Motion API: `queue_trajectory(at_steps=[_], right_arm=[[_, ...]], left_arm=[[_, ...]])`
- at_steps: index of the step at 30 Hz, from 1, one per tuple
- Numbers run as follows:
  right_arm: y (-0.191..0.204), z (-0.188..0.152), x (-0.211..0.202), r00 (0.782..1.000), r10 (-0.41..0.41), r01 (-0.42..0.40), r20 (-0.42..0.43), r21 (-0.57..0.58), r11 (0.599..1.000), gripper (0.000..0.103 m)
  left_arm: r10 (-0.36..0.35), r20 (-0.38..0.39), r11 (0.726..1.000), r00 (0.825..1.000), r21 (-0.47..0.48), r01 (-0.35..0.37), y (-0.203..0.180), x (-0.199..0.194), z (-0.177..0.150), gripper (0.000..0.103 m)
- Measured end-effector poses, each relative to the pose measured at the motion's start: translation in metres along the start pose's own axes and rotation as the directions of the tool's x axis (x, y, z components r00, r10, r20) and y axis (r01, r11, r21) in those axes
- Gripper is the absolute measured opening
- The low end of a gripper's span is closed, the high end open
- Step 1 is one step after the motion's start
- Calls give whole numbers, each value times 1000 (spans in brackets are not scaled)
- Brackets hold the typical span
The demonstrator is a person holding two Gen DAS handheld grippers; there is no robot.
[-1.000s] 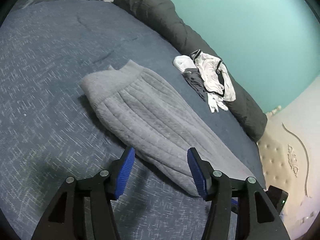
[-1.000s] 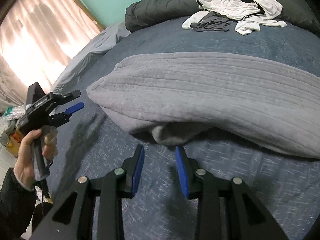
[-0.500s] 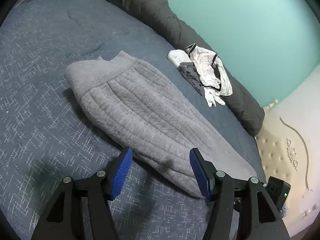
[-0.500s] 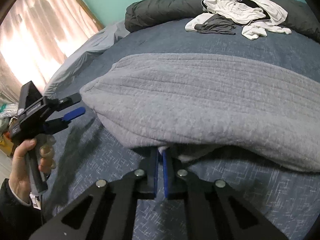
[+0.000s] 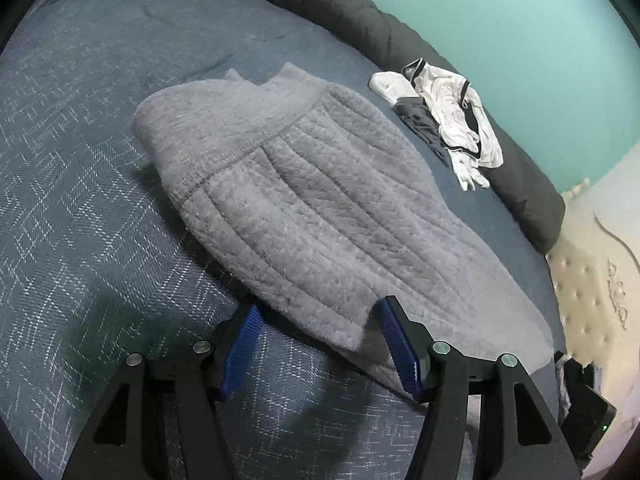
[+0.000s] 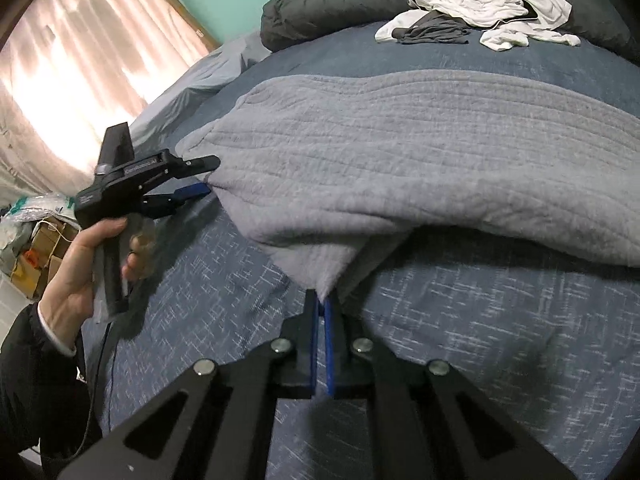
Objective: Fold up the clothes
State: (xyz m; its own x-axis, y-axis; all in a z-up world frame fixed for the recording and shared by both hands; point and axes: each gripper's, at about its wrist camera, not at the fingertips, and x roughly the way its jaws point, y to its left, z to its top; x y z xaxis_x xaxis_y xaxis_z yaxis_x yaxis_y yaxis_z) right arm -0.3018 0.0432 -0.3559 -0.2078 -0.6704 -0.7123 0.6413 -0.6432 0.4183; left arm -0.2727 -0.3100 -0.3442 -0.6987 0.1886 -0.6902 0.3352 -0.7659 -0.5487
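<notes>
- Grey quilted garment [image 6: 400, 168]: my right gripper [image 6: 321, 304] is pinching one thin corner; it could be slipping free.
- My left gripper [image 5: 316, 340] is gaping at the hem, risking bunching.

Grey garment [image 5: 312, 216] on blue bed [image 5: 80, 240]

grey garment [image 6: 400, 168] right end cut off by frame, underside hidden against bedspread [image 6: 460, 320]

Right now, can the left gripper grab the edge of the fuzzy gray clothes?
Probably yes. The left gripper is open, and the near edge of the gray garment already lies between its blue fingers, with nothing in the way. The right gripper is shut on another corner.
</notes>
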Motion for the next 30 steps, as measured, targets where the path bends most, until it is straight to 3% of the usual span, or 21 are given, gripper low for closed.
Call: queue_trajectory(at_steps=[6,10,12,13,14,15,22,25,30], right_arm=[[5,-3,2,999,24,-25,-33,-17,1000,2],[2,1,-6,999,53,-54,4,50,997,6],[3,1,-8,999,45,-46,13,53,998,18],[5,1,-8,999,42,-43,16,49,998,32],[5,2,-7,999,34,-35,22,51,998,40],[4,3,-6,999,24,-26,29,55,998,40],[2,18,13,999,-24,23,21,40,999,40],[-1,22,14,999,-15,14,40,45,999,7],[4,5,1,998,12,-17,64,72,997,4]], left_arm=[[-12,3,1000,1000,-22,12,5,-1,1,64],[-23,4,999,1000,-33,23,7,-2,1,64],[-26,4,999,1000,-37,27,8,-3,1,63],[-24,4,999,1000,-36,24,7,-3,1,63],[-23,5,999,1000,-36,23,7,-3,1,63],[-23,5,999,1000,-36,24,7,-3,0,63],[-24,3,999,1000,-37,24,6,-3,1,63],[-22,2,999,1000,-34,22,7,-2,1,63],[-15,-1,999,1000,-32,15,7,-1,1,63]])
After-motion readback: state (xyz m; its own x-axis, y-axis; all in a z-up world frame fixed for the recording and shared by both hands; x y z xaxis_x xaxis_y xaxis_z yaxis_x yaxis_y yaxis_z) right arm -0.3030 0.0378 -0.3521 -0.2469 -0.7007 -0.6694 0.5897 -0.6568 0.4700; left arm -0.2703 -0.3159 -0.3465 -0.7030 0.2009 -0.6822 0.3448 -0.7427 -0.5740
